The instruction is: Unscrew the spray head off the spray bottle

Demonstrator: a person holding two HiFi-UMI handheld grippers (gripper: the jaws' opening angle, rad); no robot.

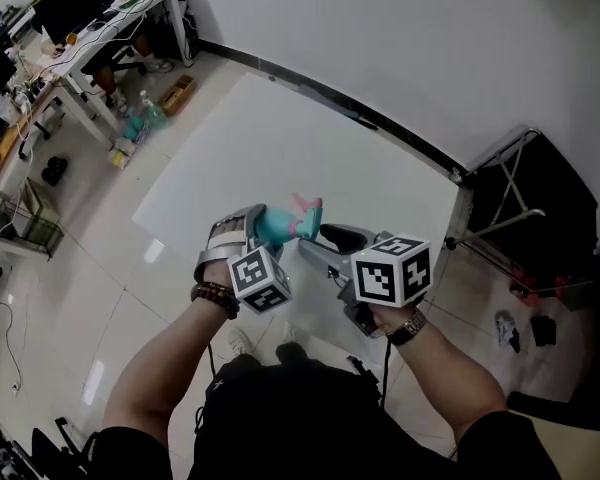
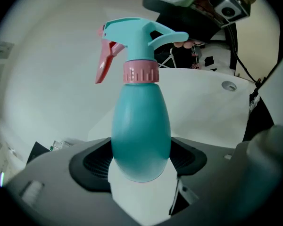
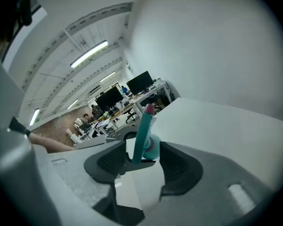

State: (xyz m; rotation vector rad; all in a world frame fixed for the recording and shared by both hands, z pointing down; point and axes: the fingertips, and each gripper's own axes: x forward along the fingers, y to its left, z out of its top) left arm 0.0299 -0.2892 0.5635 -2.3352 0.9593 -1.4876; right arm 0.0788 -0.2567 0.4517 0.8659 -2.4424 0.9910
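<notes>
Head view: the left hand-held gripper [image 1: 263, 224] carries the bottle [image 1: 277, 226] in the air over the white bench [image 1: 280, 128], spray head [image 1: 308, 211] pointing across into the right hand-held gripper [image 1: 327, 242].

Left gripper view: jaws clamped on the bottle's base, its long axis running straight out along them, pink collar [image 2: 140, 72] and head farthest off.

Right gripper view: jaws apart, the head edge-on between them, untouched. The twist likely needs them to close there, about that axis.

wrists: bead bracelet [image 1: 215, 298], watch [image 1: 408, 328] | top [image 1: 280, 408]: black (short sleeves) | cubes [image 1: 259, 278] [image 1: 391, 271]: black-white markers
</notes>
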